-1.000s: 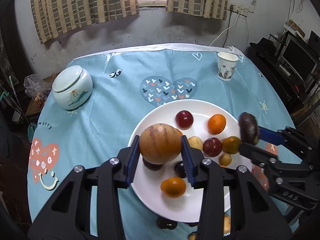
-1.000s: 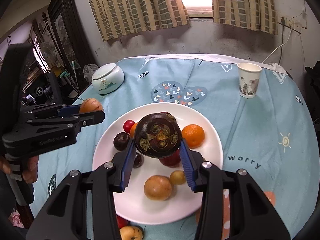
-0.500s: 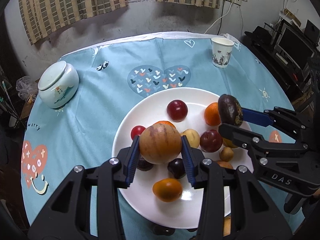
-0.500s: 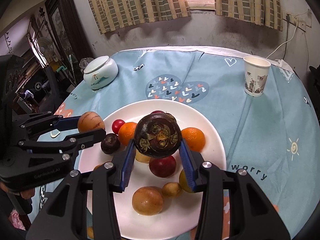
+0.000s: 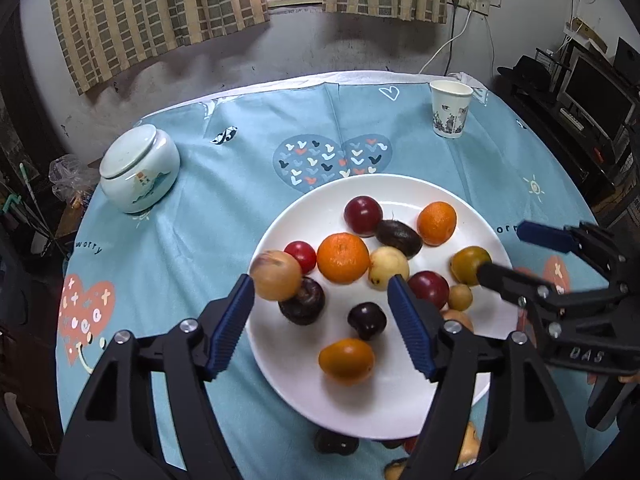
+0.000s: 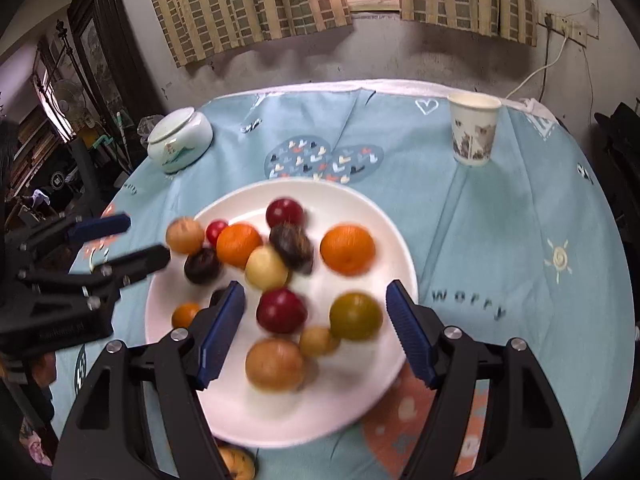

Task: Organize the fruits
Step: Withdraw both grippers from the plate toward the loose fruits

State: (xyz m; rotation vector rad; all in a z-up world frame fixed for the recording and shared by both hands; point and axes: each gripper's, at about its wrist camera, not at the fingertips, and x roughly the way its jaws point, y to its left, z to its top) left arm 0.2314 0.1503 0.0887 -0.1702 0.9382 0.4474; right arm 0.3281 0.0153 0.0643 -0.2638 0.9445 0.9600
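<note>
A white plate (image 5: 360, 182) (image 6: 320, 190) holds several fruits: oranges, red and dark plums, small yellow ones. My left gripper (image 5: 322, 320) (image 6: 134, 242) hangs over the plate's left side with its jaws opening and nothing pressed between the pads. A round tan fruit (image 5: 276, 276) (image 6: 185, 236) is blurred at the plate's left rim, just beyond the left pad. Over the plate's near side, my right gripper (image 6: 316, 330) (image 5: 510, 254) is also opening and grips nothing. A dark wrinkled fruit (image 5: 398, 236) (image 6: 292, 246) sits among the others near the plate's middle.
A white lidded jar (image 5: 138, 168) (image 6: 180, 144) stands at the far left and a paper cup (image 5: 450, 108) (image 6: 474, 128) at the far right of the blue tablecloth. Loose fruits (image 5: 336, 444) (image 6: 236, 460) lie on the cloth by the plate's near rim.
Both grippers have opened. The tan fruit left the left gripper's pads and is now by the plate's left rim. The dark fruit left the right gripper and lies on the plate.
</note>
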